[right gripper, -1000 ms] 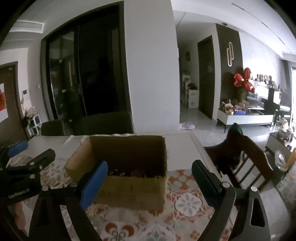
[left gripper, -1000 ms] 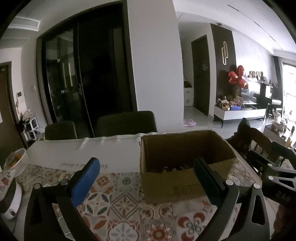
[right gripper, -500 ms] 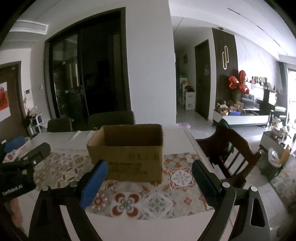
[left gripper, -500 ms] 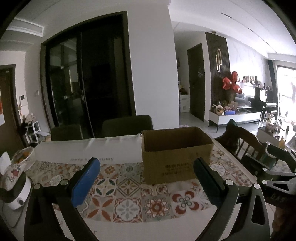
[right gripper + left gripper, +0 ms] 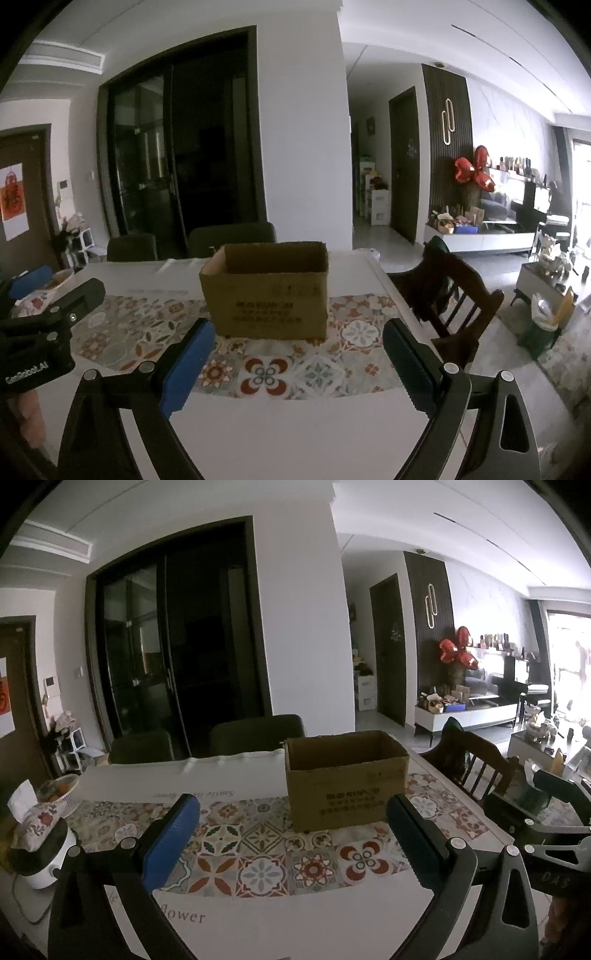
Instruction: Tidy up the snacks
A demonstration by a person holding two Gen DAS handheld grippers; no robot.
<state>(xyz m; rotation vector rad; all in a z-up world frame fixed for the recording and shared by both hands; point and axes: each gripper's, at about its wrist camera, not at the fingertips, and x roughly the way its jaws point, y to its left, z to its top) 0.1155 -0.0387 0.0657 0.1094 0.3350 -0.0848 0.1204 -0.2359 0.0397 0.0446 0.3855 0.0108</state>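
While both hand-held grippers (image 5: 291, 827) (image 5: 297, 349) gape empty | cardboard box (image 5: 345, 779) ahead, apart

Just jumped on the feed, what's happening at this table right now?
A person holds two grippers above a dining table with a patterned tile mat. Both the left gripper and the right gripper are open and empty, facing an open cardboard box standing on the mat. Neither touches it. From this angle the box's contents are hidden, and no loose snacks show on the table.
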